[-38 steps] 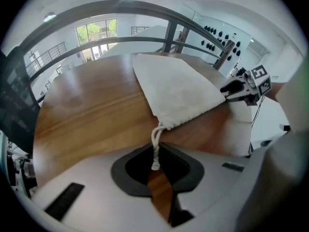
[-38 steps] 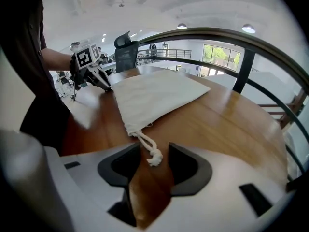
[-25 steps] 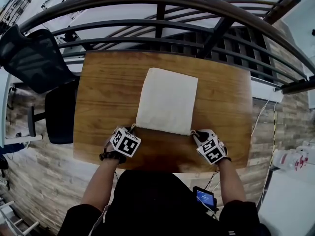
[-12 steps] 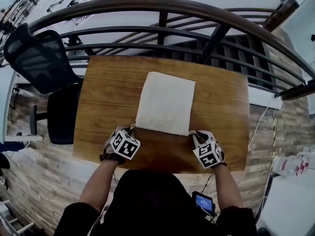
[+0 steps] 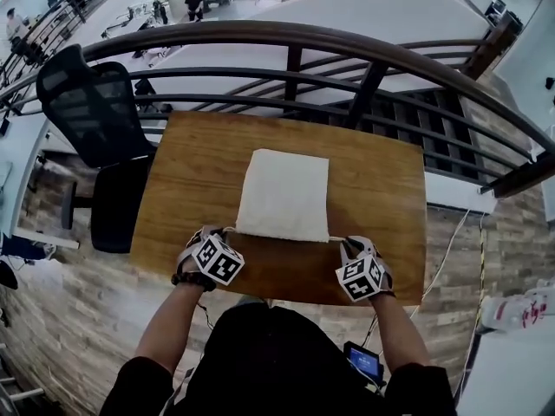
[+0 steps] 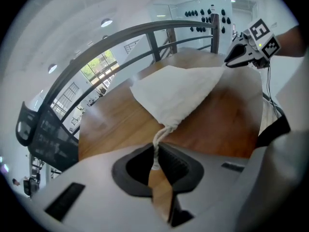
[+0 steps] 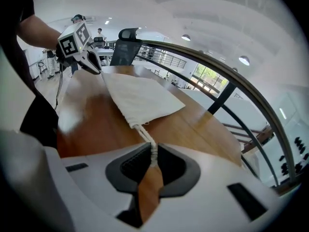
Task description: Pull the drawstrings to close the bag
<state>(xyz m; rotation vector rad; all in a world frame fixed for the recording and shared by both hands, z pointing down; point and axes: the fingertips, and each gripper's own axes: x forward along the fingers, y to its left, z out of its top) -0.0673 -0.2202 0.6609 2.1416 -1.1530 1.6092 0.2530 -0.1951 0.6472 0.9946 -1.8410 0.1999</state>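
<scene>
A cream cloth drawstring bag (image 5: 284, 194) lies flat on the wooden table (image 5: 191, 172), its mouth toward me. My left gripper (image 5: 222, 237) is shut on the left drawstring (image 6: 157, 146), a white cord that runs taut from the bag's gathered corner (image 6: 171, 123) into the jaws. My right gripper (image 5: 345, 244) is shut on the right drawstring (image 7: 147, 141), also taut from the bag (image 7: 140, 100). In the head view both grippers sit at the near corners of the bag's mouth. Each gripper view shows the other gripper across the bag (image 6: 248, 50) (image 7: 79, 50).
A curved dark railing (image 5: 347, 55) runs behind the table's far edge. A black office chair (image 5: 95, 120) stands at the table's left. Cables (image 5: 451, 250) and a small screen (image 5: 362, 362) lie on the floor at right. People stand far off at the back.
Both grippers have risen and drawn apart a little with the cords in them. The bag's mouth edge has narrowed and gathered at its two corners.
</scene>
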